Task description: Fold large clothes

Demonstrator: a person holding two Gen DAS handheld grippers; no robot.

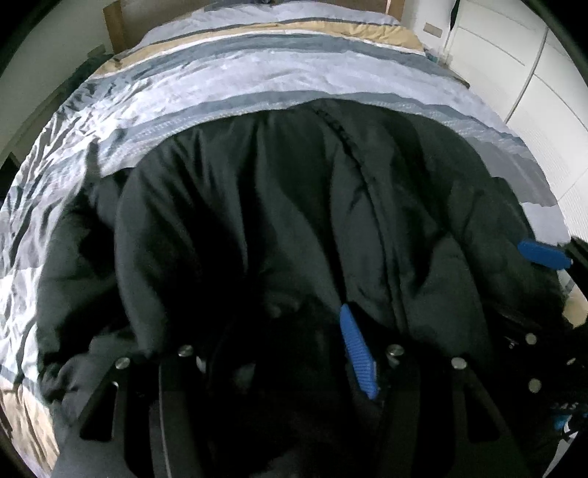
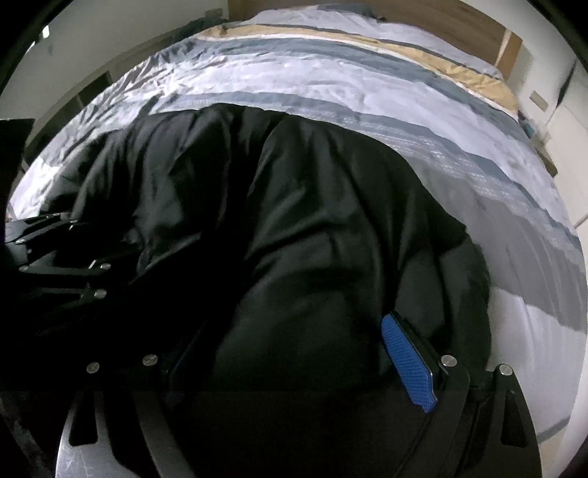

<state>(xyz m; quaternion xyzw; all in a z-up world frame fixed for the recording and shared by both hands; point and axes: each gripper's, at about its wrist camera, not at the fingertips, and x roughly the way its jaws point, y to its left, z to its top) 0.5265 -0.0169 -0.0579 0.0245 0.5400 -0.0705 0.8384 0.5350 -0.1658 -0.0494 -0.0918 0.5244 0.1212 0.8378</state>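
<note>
A large black padded jacket lies on the striped bed and fills both views. My left gripper is shut on a thick bunch of the jacket's near edge; only its right blue pad shows, the other is buried in fabric. My right gripper is shut on the jacket's near edge too, with its right blue pad visible. The right gripper's blue pad also shows in the left wrist view at the jacket's right side. The left gripper's black linkage shows at the left of the right wrist view.
The bed cover has grey, white and tan stripes and stretches away beyond the jacket. A wooden headboard stands at the far end. White wardrobe doors are at the right.
</note>
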